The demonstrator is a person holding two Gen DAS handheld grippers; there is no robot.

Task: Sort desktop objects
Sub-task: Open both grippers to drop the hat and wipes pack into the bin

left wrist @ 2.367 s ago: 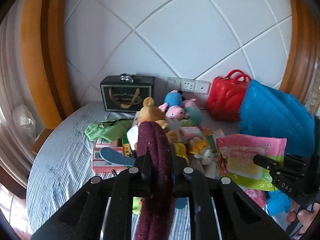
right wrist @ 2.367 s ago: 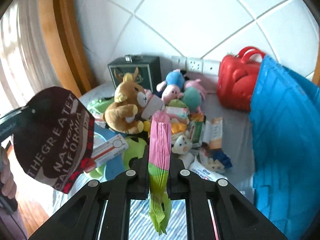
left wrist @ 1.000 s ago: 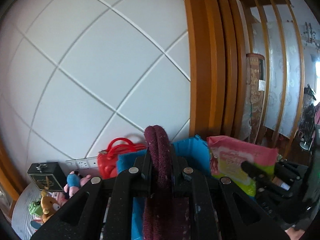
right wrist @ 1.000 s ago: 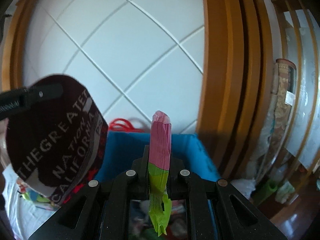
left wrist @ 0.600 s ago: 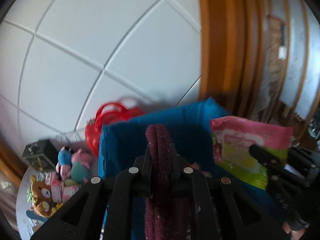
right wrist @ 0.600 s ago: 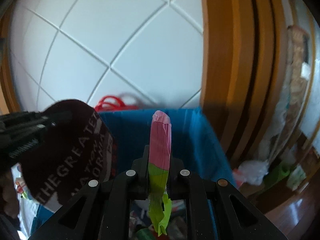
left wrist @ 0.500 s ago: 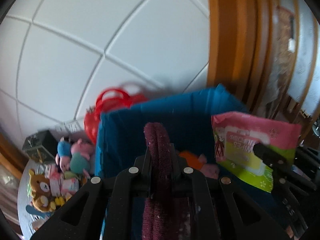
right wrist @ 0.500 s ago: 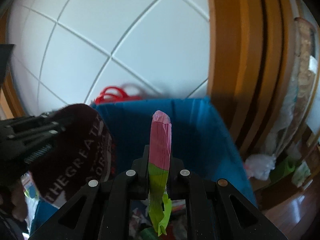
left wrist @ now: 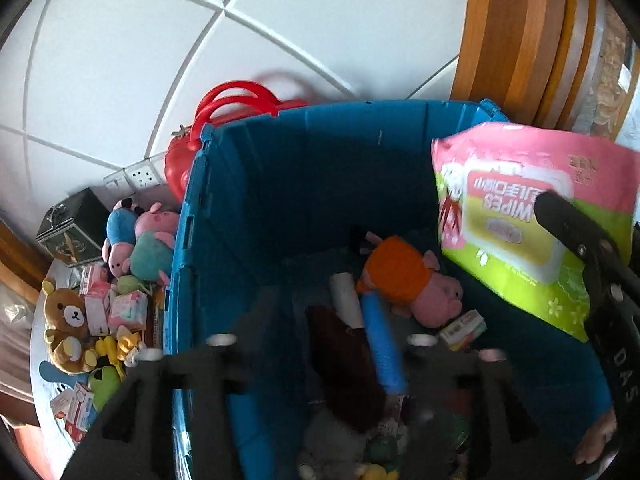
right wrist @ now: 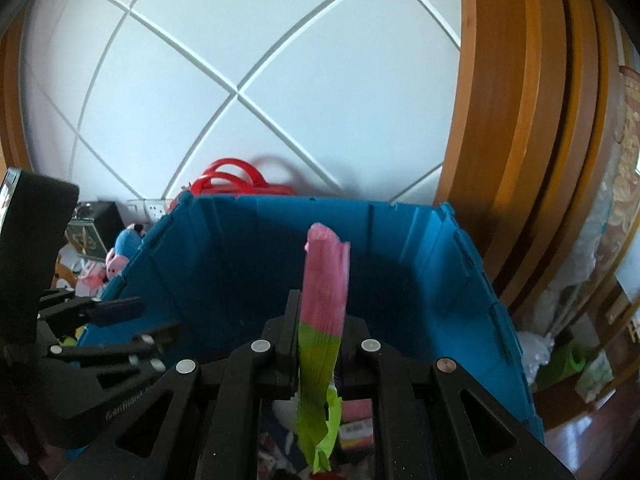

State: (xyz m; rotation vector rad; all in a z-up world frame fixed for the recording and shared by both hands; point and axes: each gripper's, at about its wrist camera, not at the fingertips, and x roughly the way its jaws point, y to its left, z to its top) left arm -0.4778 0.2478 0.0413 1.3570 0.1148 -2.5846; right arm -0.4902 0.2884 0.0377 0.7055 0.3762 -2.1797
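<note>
My left gripper [left wrist: 320, 344] hangs over the open blue bin [left wrist: 188, 240] and its jaws are opening, blurred with motion. The maroon cap [left wrist: 344, 368] lies loose in the gap between them, low over the bin's contents, with neither pad on it. My right gripper [right wrist: 318, 344] is shut on a pink and green wipes pack [right wrist: 322, 300], held on edge above the blue bin [right wrist: 240, 264]. In the left wrist view the wipes pack [left wrist: 520, 216] shows flat at the right. In the right wrist view the left gripper [right wrist: 132, 320] shows spread at the left.
The bin holds an orange and pink plush [left wrist: 404, 276], a blue tube [left wrist: 380, 344] and small boxes. Left of it, the table carries a brown bear [left wrist: 68, 320], pig plushes [left wrist: 148, 240], boxes and a dark case [left wrist: 68, 228]. A red case [left wrist: 224, 104] stands behind; a wooden frame [left wrist: 520, 40] at right.
The left jaws, shut on the maroon cap before, have sprung apart and the cap has slipped down into the bin. Both grippers have sunk and tipped down over the bin.
</note>
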